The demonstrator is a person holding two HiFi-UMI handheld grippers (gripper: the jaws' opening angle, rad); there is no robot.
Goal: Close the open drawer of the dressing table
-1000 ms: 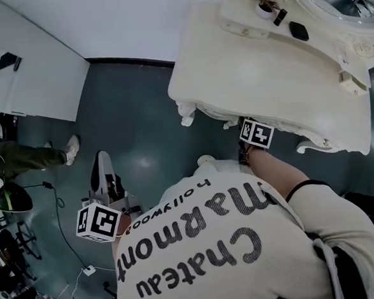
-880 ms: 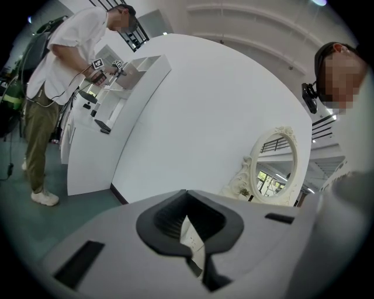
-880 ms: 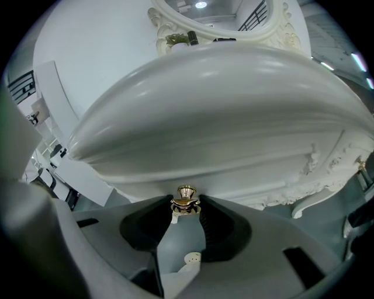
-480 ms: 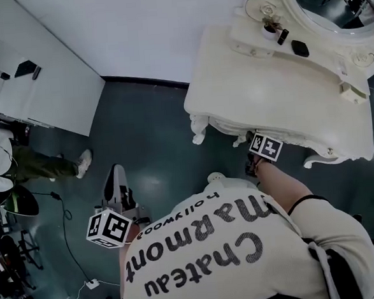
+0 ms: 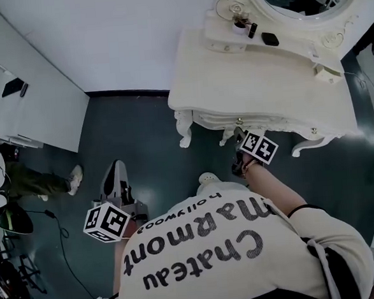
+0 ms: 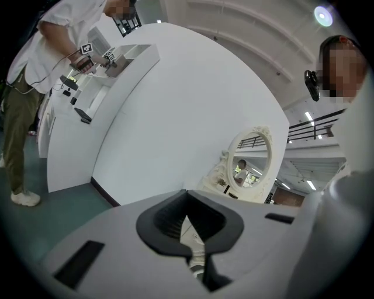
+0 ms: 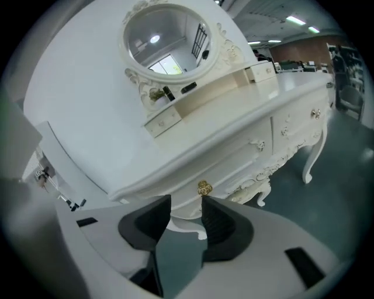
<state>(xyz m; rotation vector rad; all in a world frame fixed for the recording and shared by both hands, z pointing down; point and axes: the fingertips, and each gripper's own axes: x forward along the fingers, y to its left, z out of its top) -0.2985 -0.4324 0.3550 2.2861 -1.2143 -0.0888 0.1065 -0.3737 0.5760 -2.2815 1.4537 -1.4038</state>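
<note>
Teal floor [image 5: 135, 136]; carved ivory dressing table [image 5: 259, 89]; right tool [image 7: 186, 203] spread, empty, just narrowing; left tool [image 6: 187, 200] clamped.

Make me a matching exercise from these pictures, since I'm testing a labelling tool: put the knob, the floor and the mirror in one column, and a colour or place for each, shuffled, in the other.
Things:
1. knob
2. floor
3. mirror

Descriptions:
A. dark green
B. stands at the back of the table top
C. gold

Pairs: 1-C, 2-A, 3-B
</note>
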